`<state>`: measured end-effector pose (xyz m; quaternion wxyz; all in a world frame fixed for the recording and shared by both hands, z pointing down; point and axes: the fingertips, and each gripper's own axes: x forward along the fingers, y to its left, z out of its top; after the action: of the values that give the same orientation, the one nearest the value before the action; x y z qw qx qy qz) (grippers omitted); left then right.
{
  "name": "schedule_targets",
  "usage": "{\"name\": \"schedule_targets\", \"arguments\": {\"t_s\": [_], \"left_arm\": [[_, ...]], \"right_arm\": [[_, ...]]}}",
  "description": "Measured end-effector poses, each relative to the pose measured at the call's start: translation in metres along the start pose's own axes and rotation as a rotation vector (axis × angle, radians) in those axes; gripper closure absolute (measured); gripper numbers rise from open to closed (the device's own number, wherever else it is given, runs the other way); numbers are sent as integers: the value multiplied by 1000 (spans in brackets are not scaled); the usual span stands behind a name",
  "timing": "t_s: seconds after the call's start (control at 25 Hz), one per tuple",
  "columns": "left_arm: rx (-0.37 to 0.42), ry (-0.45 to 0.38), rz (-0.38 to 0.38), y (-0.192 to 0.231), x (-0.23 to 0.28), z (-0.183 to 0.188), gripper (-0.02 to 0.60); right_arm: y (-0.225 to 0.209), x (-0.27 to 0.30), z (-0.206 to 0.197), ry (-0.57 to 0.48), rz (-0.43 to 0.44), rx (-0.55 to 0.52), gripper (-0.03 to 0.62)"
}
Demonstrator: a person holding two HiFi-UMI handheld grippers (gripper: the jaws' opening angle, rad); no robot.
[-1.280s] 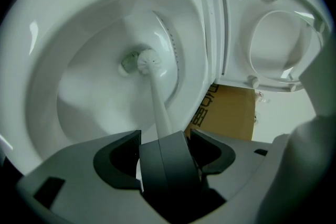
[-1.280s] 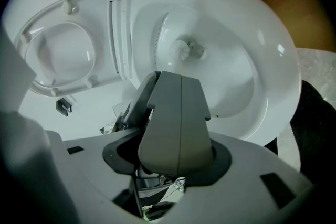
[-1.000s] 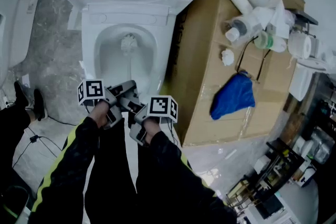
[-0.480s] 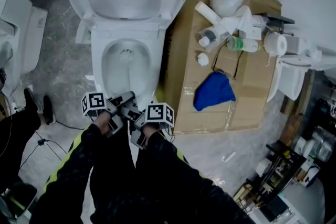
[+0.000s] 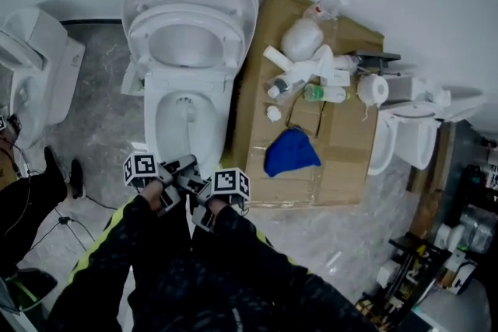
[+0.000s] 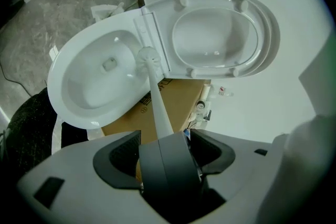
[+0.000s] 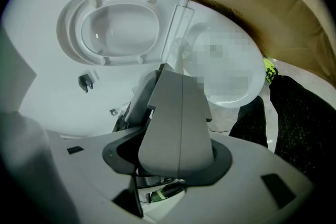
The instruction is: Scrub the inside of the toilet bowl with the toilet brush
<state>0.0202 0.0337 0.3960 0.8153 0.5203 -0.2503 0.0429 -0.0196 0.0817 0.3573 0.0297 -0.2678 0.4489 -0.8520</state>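
The white toilet bowl (image 5: 167,138) stands open, seat and lid (image 5: 191,12) raised against the wall. The toilet brush (image 6: 157,107) has a white handle, and its round head (image 6: 148,55) sits inside the bowl (image 6: 79,107) near the rear rim, below the seat hinge. In the head view the brush head (image 5: 186,102) shows at the back of the bowl. My left gripper (image 6: 165,144) is shut on the brush handle. It hangs over the bowl's front rim (image 5: 185,166). My right gripper (image 7: 176,86) is shut, jaws pressed together, right beside the left one (image 5: 201,194).
A flat cardboard box (image 5: 342,167) lies right of the toilet, carrying bottles (image 5: 299,66), a paper roll (image 5: 373,89) and a blue cloth (image 5: 290,152). A second toilet (image 5: 405,132) stands at the right, another (image 5: 35,66) at the left. A shoe (image 5: 75,175) and cables lie on the floor.
The head view has pulled back, so the toilet looks smaller and more of the room shows. Both grippers stay together at the bowl's front, with the brush head still in the bowl.
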Motion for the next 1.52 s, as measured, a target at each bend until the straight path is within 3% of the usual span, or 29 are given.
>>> {"name": "schedule_targets", "arguments": {"t_s": [0.24,0.76,1.08,1.52], "left_arm": [[-6,-14,38,-28,-20,-27,304],[19,-127,7,-69,-40,-81,304],[26,-117,-11,-53,-61,-123,304],[98,-85,-41,-17,-108,-195,305]], "right_arm": [[22,-26,-27,40,20,-12,375],[42,-79,-72,147,51,-118,376],[26,-88,-120,155,61,-131,375],[-10,-93,-205,108,82,-188,370]]}}
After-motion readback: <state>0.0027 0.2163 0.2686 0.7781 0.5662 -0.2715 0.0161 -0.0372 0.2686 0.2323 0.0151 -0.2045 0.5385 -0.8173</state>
